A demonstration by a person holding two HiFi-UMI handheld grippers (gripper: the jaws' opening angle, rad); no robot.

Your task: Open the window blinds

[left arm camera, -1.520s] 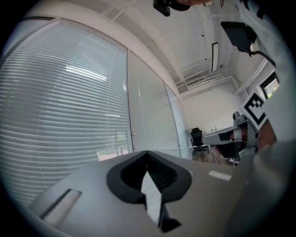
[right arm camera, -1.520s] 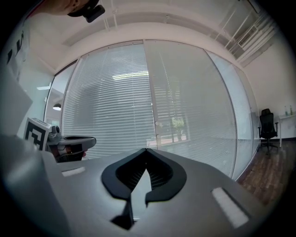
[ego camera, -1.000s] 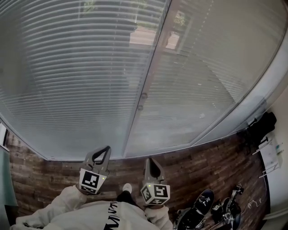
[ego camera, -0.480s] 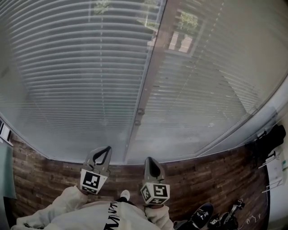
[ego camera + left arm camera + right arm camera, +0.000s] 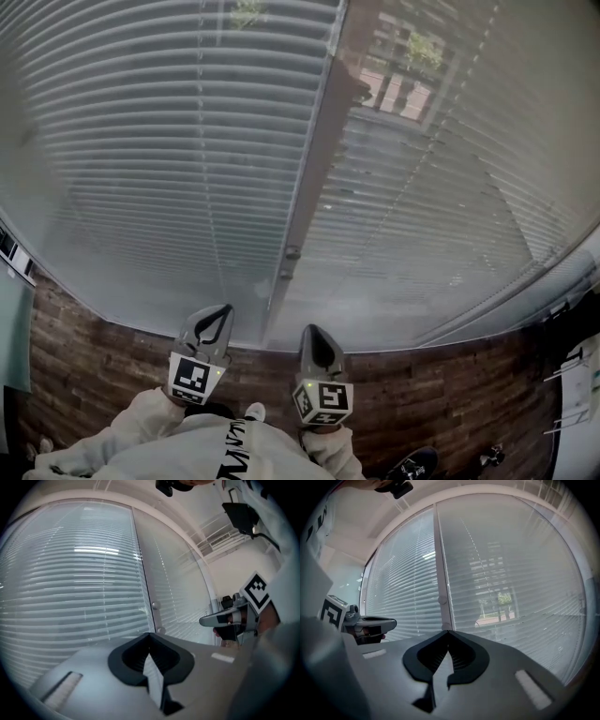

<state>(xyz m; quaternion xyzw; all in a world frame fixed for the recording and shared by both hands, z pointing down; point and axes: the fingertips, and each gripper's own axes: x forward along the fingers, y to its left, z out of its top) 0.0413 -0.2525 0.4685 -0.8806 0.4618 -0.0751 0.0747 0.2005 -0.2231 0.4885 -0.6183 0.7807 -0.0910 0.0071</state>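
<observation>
Lowered slatted blinds cover two panes: the left blind and the right blind, with an upright frame post between them. Two small round knobs sit low on that post. Buildings and trees show dimly through the slats. My left gripper and right gripper are held side by side a little short of the blinds, pointing at the post's foot. Both are shut and empty. The left gripper view shows its shut tips below the knobs. In the right gripper view, its tips line up with the post.
Dark wooden floor runs along the window's foot. A white rack stands at the far right, and a dark shoe lies at the bottom right. A greenish panel borders the left edge. The person's pale sleeves fill the bottom.
The view has shifted along and toward the window: the dark bag, the stand and the shoes at the lower right have slid out of frame. Both grippers stay shut and side by side.
</observation>
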